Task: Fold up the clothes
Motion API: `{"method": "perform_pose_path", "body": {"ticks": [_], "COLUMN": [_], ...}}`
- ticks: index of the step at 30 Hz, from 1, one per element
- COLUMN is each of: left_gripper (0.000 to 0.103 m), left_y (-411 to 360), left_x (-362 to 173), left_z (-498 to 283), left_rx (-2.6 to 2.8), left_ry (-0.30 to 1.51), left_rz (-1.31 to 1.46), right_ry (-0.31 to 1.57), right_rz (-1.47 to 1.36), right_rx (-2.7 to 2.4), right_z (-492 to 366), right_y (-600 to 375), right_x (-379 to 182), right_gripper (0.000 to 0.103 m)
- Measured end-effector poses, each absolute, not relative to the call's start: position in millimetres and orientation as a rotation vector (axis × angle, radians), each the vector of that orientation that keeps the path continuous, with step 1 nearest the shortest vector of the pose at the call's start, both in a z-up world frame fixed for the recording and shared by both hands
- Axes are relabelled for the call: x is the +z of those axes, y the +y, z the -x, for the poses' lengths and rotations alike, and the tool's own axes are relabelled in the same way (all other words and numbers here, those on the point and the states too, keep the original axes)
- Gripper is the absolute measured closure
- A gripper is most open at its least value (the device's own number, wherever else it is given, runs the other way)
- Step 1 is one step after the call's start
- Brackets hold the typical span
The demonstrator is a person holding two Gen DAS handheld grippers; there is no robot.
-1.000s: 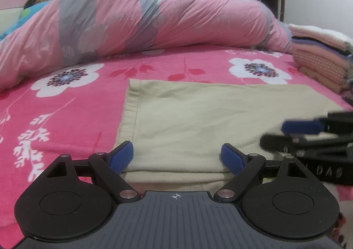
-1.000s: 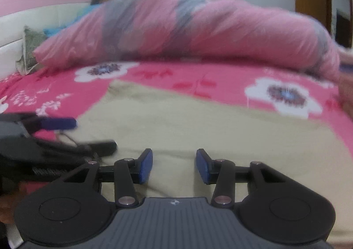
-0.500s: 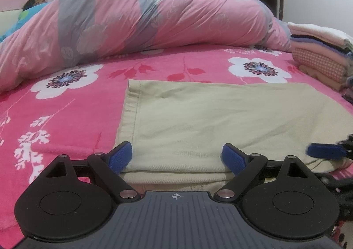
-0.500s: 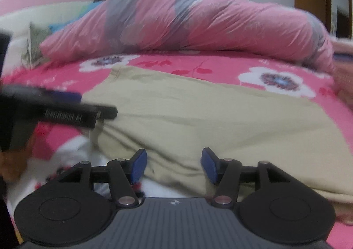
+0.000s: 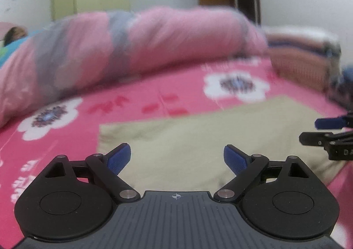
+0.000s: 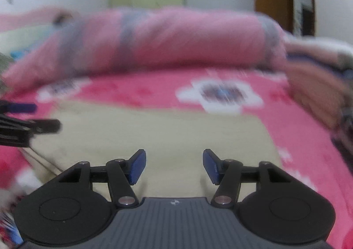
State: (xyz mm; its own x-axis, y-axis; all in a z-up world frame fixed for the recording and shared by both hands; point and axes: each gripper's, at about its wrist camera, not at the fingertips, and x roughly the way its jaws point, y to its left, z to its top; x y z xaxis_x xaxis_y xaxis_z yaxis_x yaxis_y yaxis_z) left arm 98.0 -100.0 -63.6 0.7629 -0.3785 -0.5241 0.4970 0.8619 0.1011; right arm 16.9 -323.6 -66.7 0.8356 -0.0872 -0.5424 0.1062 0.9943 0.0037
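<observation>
I see the beige garment (image 5: 209, 136) lying flat on the bed (image 5: 154, 103). It looks soft and light, though blurred. I'd pinch its near corners. My left gripper (image 5: 176, 158) and right gripper (image 6: 174, 166) both hold their jaws open, empty; the right's jaws just opened wider.

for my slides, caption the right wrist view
Open right gripper over folded beige garment on floral pink bedsheet.

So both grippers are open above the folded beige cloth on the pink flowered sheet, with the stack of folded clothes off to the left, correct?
Not quite: the stack of folded clothes sits to the right, as the left wrist view shows. The rest holds: left gripper and right gripper are open above the beige cloth on the pink flowered sheet.
</observation>
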Motion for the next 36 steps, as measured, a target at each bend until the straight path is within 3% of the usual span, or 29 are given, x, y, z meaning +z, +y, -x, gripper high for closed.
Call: {"method": "perform_pose_path", "body": {"ticks": [3, 7, 14, 19, 23, 27, 36], "left_gripper": [0.010, 0.008, 0.006, 0.006, 0.006, 0.006, 0.006], "left_y": [-97, -87, -91, -89, -87, -86, -86], "left_x": [-86, -88, -88, -89, -90, -91, -91], "left_z": [-99, -103, -101, -100, -99, -100, -98], "left_rx": [-0.481, -0.513, -0.506, -0.507, -0.513, -0.518, -0.515], "left_ry": [0.545, 0.548, 0.539, 0.535, 0.525, 0.521, 0.517], "left_rz": [-0.209, -0.157, -0.163, -0.158, -0.147, -0.138, -0.137], "right_ry": [0.549, 0.581, 0.495, 0.634, 0.669, 0.720, 0.648], "right_rz": [-0.056, -0.129, -0.107, -0.065, -0.051, -0.042, -0.057], "right_rx": [-0.085, -0.077, -0.069, -0.112, -0.103, -0.106, -0.039], "right_z": [9, 24, -35, -90, -55, -27, -71], "right_y": [-334, -353, -361, -372, -374, -372, -338], "right_x": [-83, -61, -25, -54, -77, -63, -42], "right_gripper": [0.043, 0.043, 0.043, 0.043, 0.044, 0.043, 0.044]}}
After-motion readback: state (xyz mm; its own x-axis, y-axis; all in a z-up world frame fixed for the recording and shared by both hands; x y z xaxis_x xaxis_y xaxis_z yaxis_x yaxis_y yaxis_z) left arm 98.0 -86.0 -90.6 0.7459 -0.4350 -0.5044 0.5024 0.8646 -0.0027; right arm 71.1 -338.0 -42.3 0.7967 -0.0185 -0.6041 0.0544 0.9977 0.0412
